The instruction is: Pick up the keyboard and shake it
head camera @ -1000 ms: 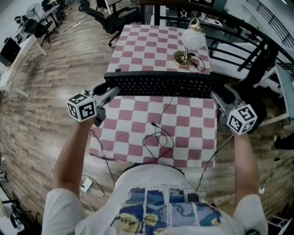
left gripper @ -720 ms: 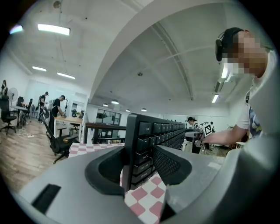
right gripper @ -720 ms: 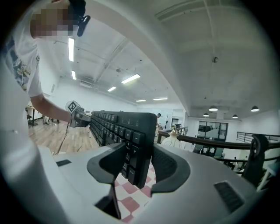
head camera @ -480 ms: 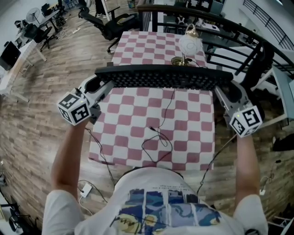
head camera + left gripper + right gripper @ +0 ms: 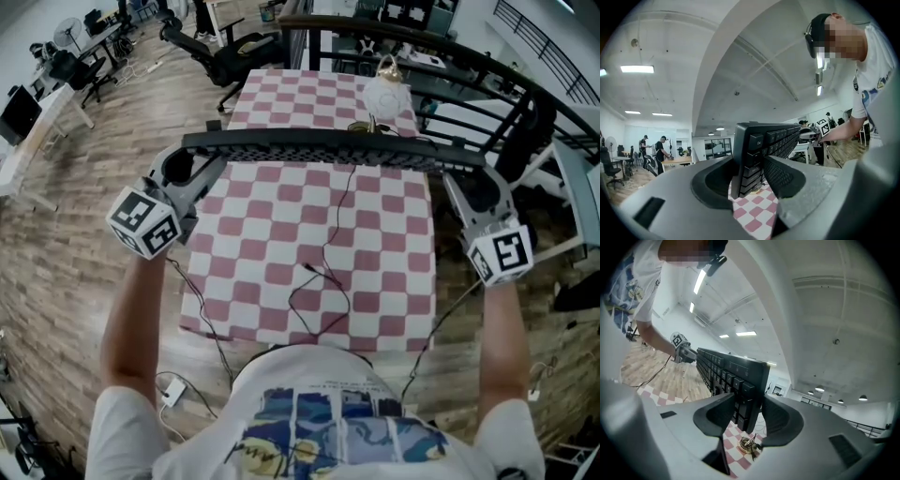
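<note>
Keyboard (image 5: 328,150), long black plastic: left gripper (image 5: 208,167) jaws clamp its Esc end, right gripper (image 5: 452,176) jaws clamp the opposite end. It's tipped nearly on edge, clear above the pink-checked tablecloth (image 5: 309,253). Both grippers point level, with left forearm (image 5: 131,309) and right forearm (image 5: 502,347) stretched forward.

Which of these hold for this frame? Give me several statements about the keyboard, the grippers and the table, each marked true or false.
1. The left gripper and right gripper each clamp one end of the keyboard. True.
2. The keyboard lies flat on the table. False: it is held in the air above the table, tipped up on edge.
3. A loose cable lies on the table. True.
4. The lamp stands at the table's near edge, beside the person. False: it stands at the far end, beyond the keyboard.
</note>
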